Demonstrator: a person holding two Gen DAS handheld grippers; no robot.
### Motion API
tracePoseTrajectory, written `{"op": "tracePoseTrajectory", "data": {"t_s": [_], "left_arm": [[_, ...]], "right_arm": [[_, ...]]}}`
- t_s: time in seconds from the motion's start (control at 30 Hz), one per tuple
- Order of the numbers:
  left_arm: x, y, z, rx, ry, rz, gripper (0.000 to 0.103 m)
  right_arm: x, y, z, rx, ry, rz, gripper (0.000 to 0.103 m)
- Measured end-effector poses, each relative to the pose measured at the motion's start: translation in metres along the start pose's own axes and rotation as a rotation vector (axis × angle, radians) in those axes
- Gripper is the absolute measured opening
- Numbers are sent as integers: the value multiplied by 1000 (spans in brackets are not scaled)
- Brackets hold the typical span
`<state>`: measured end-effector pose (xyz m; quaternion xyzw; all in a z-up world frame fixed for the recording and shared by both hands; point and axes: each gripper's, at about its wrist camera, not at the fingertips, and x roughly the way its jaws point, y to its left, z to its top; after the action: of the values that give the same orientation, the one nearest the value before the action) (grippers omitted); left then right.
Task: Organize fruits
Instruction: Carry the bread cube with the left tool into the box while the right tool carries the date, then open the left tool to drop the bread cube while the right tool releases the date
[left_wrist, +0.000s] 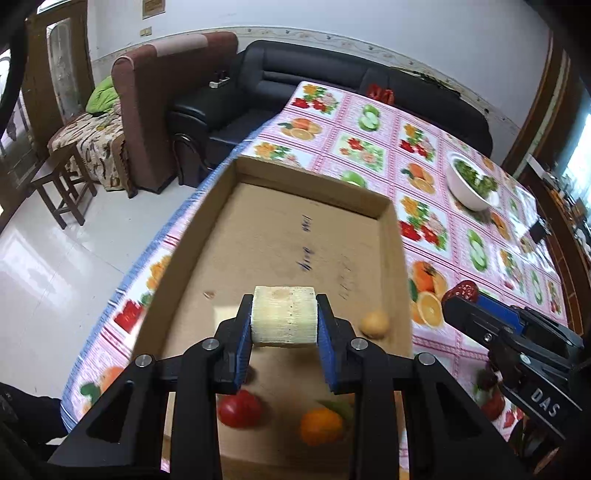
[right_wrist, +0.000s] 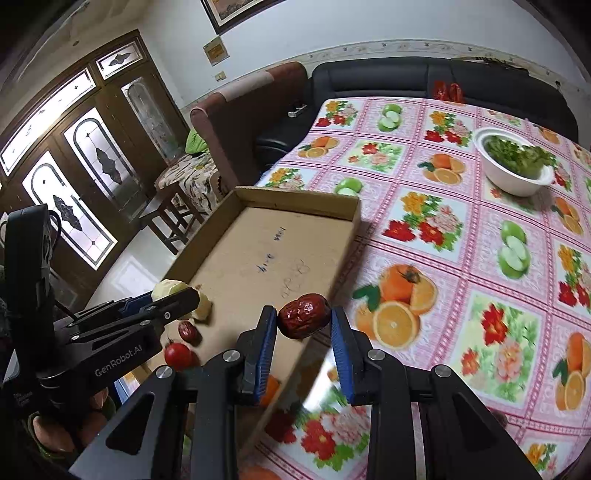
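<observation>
My left gripper (left_wrist: 284, 317) is shut on a pale yellow peeled fruit chunk (left_wrist: 284, 315) and holds it above the shallow cardboard box (left_wrist: 314, 195). In the box lie a red tomato (left_wrist: 240, 408), an orange with a leaf (left_wrist: 321, 426) and a small tan fruit (left_wrist: 375, 324). My right gripper (right_wrist: 303, 321) is shut on a dried red date (right_wrist: 303, 319), over the box's right wall (right_wrist: 332, 280). The right wrist view shows the left gripper (right_wrist: 173, 302) with its chunk (right_wrist: 168, 290), another date (right_wrist: 188, 331) and the tomato (right_wrist: 179, 355) in the box.
The box sits at the left edge of a table under a pink fruit-print cloth (right_wrist: 461, 229). A white bowl of greens (right_wrist: 515, 164) stands at the far right. A black sofa (left_wrist: 332, 74), a brown armchair (left_wrist: 155, 110) and a wooden stool (left_wrist: 62, 184) stand beyond the table.
</observation>
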<state>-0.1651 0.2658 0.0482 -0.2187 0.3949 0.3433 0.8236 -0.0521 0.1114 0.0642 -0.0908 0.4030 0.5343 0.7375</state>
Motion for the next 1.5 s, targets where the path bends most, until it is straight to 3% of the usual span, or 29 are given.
{"op": "tracePoseTrajectory", "data": {"t_s": [0.33,0.83,1.0,1.17,1.23,1.5], "left_arm": [[41,28,29,-69,60,51,29],[83,18,24,-47,190,118,29],[81,20,23,-58,194,124,31],[72,20,21,-63,176,123,39],[64,21,21,-66,161,118,43],[23,11,13,-75,86,68,44]], "right_arm": [[56,24,28,-50,54,11,30],[118,27,14,-106,181,-23,31],[119,29,12,-124,179,-37,32],[110,29,11,-114,170,-20,48],[106,30,11,-118,166,-31,48],[65,26,9,-91,100,-15,48]]}}
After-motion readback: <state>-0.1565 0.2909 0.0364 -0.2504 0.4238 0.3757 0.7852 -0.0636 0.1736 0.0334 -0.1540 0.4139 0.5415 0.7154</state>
